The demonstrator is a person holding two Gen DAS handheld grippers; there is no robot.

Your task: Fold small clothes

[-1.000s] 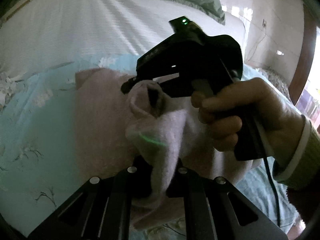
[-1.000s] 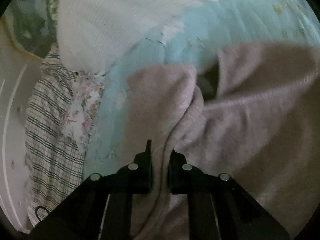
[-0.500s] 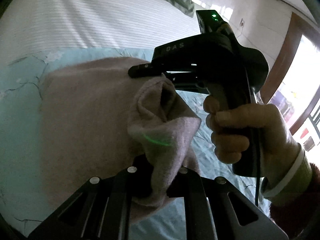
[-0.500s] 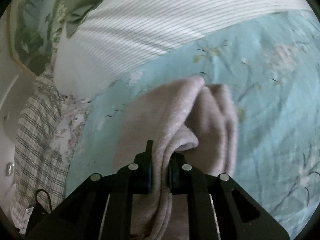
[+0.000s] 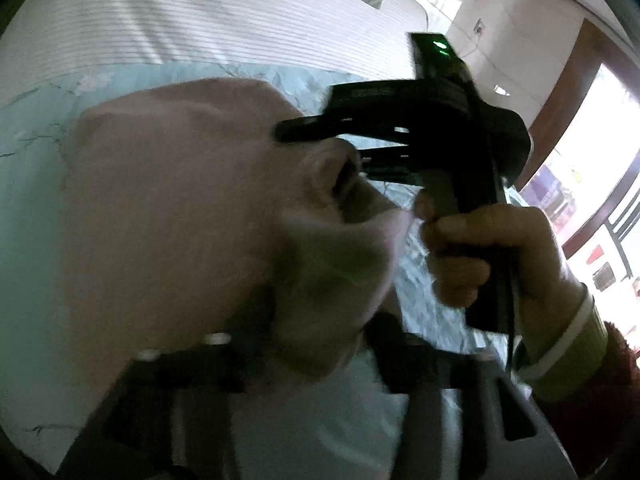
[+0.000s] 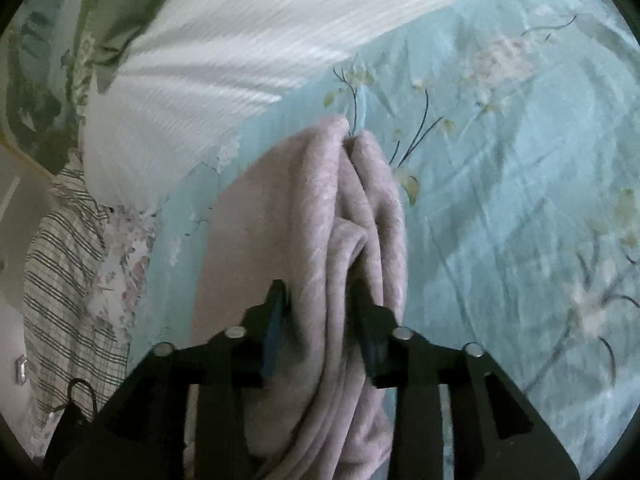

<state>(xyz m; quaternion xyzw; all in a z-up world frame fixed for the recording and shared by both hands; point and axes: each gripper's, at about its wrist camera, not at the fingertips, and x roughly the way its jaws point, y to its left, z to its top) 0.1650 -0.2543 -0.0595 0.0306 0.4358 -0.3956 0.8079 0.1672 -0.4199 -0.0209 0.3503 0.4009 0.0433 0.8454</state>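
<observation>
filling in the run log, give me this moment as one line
step: release after fold | left gripper: opening, pink garment between jaws | right gripper: opening, garment fold between jaws | surface: blue floral bedspread

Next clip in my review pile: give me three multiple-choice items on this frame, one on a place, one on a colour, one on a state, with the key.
1. Where does the pink garment lie?
A. on a wooden floor
B. on the pale blue flowered bedspread
C. in a basket

2. What colour is the small light on top of the right claw as the left wrist view shows it?
A. red
B. blue
C. green

3. How does the garment stand relative to the right claw?
A. a bunched fold runs between its two fingers
B. it lies far off to one side
C. it hangs from a hook

Key: 1 B, flowered blue cloth surrounds the garment; 2 C, a green dot glows there; 3 A, the fold passes between the opening jaws.
</observation>
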